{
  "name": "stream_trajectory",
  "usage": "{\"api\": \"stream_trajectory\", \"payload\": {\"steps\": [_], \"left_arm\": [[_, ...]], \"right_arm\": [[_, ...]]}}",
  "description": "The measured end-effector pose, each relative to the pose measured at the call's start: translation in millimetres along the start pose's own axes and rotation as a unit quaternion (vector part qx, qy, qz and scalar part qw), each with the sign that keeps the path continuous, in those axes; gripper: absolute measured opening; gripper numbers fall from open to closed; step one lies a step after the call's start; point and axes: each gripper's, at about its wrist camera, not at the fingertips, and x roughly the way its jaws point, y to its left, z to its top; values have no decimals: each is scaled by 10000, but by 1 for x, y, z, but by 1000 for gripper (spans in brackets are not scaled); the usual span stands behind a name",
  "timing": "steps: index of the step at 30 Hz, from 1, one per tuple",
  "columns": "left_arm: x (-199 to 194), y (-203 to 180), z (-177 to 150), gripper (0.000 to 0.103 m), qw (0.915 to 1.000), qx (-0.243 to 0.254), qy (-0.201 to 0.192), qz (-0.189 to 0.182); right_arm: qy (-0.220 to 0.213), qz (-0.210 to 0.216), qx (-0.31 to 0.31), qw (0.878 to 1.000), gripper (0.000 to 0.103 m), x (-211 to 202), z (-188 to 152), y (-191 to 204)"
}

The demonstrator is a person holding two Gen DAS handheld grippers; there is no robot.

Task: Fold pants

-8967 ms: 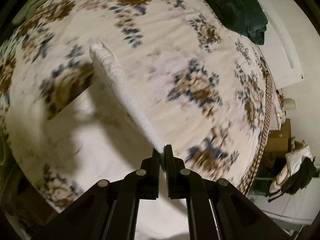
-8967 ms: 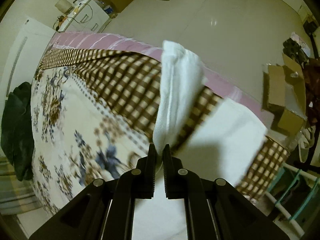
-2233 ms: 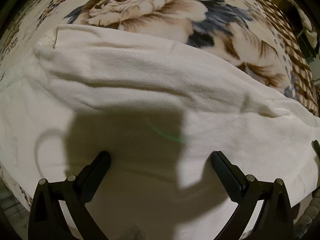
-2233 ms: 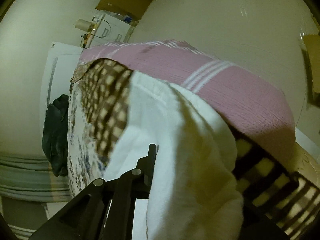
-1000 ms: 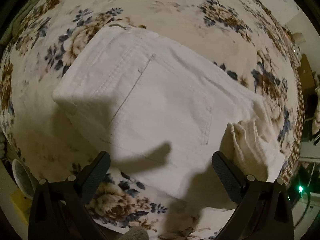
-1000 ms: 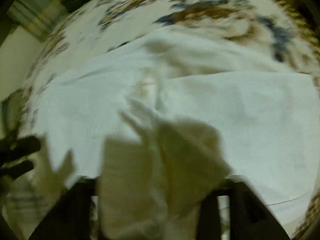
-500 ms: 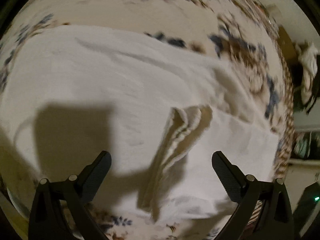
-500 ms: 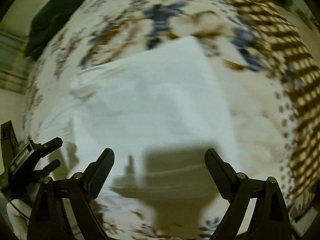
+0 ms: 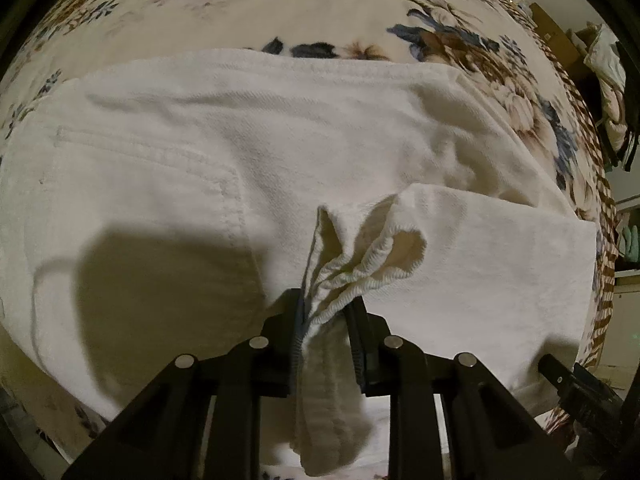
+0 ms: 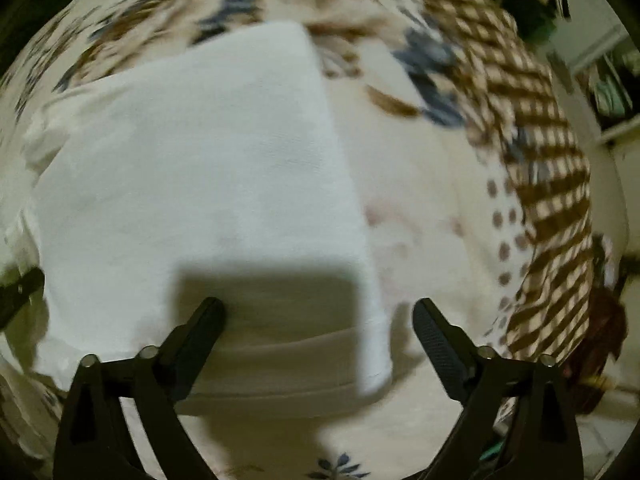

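The white pants (image 9: 240, 140) lie folded on the floral blanket (image 9: 320, 4), with a back pocket seam at the left. My left gripper (image 9: 326, 312) is shut on a bunched, ribbed fold of the pants (image 9: 360, 268) near their front edge. In the right wrist view the pants (image 10: 200, 168) show as a flat white folded panel. My right gripper (image 10: 316, 316) is open and empty just above their near right corner. The right gripper's tip also shows at the lower right of the left wrist view (image 9: 560, 376).
The blanket's brown checked border (image 10: 540, 140) runs along the bed edge at the right. Beyond it are shelves and clutter (image 10: 612, 92). Boxes and hanging clothes (image 9: 604, 60) stand past the bed at the upper right of the left wrist view.
My left gripper was open above the pants and has closed on the bunched fold. My right gripper stays open and has shifted slightly over the folded panel.
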Motion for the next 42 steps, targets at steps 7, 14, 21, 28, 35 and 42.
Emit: {"api": "stream_trajectory", "payload": {"steps": [7,14,21,28,35,42], "left_arm": [[-38,37,-14,47,9832,-1379,-69,-1195],[-99,112,-67,79,9381,-2797,-995,-1785],[-75,234,-117,77,8672,-4593,-1511,-1193],[-52,275,-93,58,8358,-4843,-2051,-1575],[-52,276,-66,41,8525,-4443,-2206,-1648],[-60,274,-68,25,8502,-4313,-2394,-1840]], "right_arm": [[-19,102,-242,9997,99,-5,-2,-13],[167,747,-437,9961,100,-7,-15,-4],[-13,1582,-995,9824,100,-6,-3,37],[-224,1604,-1588,9739,100,0,7,87],[-36,1558,-1660,9737,100,11,0,100],[-38,1504,-1509,9770,100,-3,-1,105]]}}
